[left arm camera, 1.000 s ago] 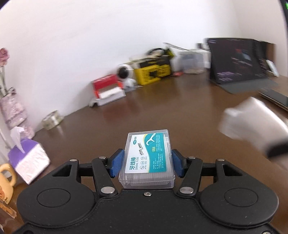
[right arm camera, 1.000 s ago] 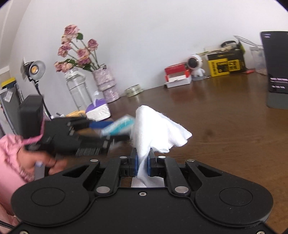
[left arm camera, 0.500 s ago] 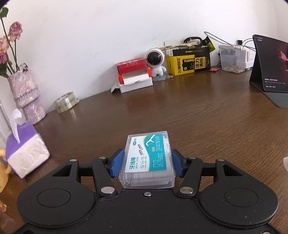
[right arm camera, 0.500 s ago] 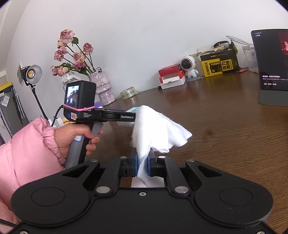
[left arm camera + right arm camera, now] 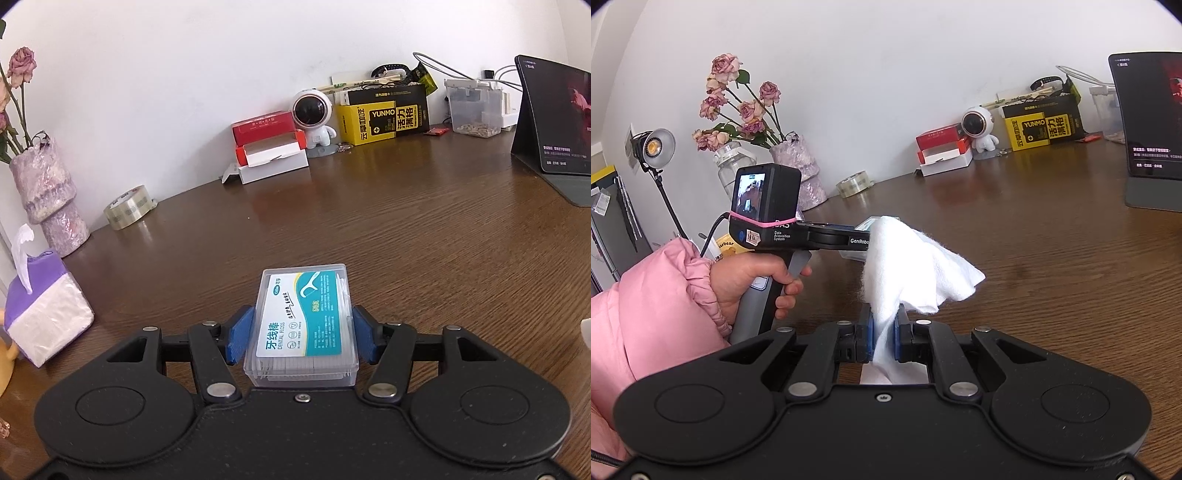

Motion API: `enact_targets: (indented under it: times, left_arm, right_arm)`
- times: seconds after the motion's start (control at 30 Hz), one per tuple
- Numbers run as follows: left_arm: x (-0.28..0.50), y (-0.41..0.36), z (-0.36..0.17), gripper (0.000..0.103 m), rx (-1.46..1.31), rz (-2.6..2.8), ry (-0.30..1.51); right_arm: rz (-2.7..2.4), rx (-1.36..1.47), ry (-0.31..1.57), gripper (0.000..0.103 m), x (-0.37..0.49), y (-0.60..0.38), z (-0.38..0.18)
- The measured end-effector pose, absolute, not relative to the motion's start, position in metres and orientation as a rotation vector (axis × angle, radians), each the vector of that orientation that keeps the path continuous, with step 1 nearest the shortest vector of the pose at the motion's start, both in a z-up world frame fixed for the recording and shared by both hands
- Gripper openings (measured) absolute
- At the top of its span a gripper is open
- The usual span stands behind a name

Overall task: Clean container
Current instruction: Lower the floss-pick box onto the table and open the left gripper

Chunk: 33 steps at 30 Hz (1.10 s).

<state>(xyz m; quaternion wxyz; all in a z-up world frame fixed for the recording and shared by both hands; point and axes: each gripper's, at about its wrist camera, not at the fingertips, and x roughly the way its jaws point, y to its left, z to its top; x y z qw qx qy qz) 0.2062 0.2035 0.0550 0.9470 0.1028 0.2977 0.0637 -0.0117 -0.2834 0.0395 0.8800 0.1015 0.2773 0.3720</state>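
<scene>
So the left gripper (image 5: pixel 301 334) has its blue jaws pinching the clear dental floss box (image 5: pixel 303 325) by its two long sides, holding it up over the brown table (image 5: pixel 406 229), not resting on it as far as I can tell. The right gripper (image 5: pixel 884 332) has its jaws pressed together on a wad of white cloth (image 5: pixel 912 266), which fluffs up and out in front of them.

From the right wrist view the cloth sits right at the tip of the left gripper, covering most of the box. Only a sliver of teal label peeks out behind it, so I can't really say whether the cloth is touching the lid or just hovering next to it.

For the wipe itself, I'd keep the left grip firm and steady, since that smooth plastic looks like it could slip or twist if pushed hard from one side. Drag the cloth along the lid in light strokes toward the free end, not across, so the push goes into the jaws instead of levering the box out.

Orientation: the box lies flat, label face up, its long axis running straight out along the left gripper's fingers, far end pointing away toward the back wall.
</scene>
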Motion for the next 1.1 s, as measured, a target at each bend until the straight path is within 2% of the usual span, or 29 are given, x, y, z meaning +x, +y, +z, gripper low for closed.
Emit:
enact_targets:
  times: [0.07, 0.1, 0.13, 0.2, 0.27, 0.63, 1.1]
  left_arm:
    - [0.207, 0.204, 0.055, 0.06, 0.204, 0.123, 0.619]
    - [0.206, 0.204, 0.055, 0.067, 0.204, 0.122, 0.62]
    - [0.205, 0.204, 0.055, 0.079, 0.206, 0.122, 0.616]
    - [0.202, 0.204, 0.058, 0.096, 0.207, 0.12, 0.593]
    - [0.197, 0.205, 0.065, 0.103, 0.199, 0.113, 0.555]
    - [0.137, 0.22, 0.085, 0.103, 0.186, 0.078, 0.507]
    - [0.079, 0.231, 0.064, 0.103, 0.186, 0.013, 0.554]
  right_arm:
    - [0.775, 0.212, 0.579, 0.01, -0.012, -0.283, 0.04]
    - [0.776, 0.211, 0.579, 0.01, -0.012, -0.283, 0.04]
    - [0.776, 0.211, 0.579, 0.01, -0.012, -0.282, 0.041]
    - [0.777, 0.21, 0.579, 0.01, -0.012, -0.282, 0.041]
    - [0.777, 0.208, 0.579, 0.011, -0.013, -0.282, 0.042]
    - [0.774, 0.199, 0.579, 0.012, -0.009, -0.279, 0.041]
    - [0.655, 0.045, 0.552, 0.012, 0.042, -0.248, 0.062]
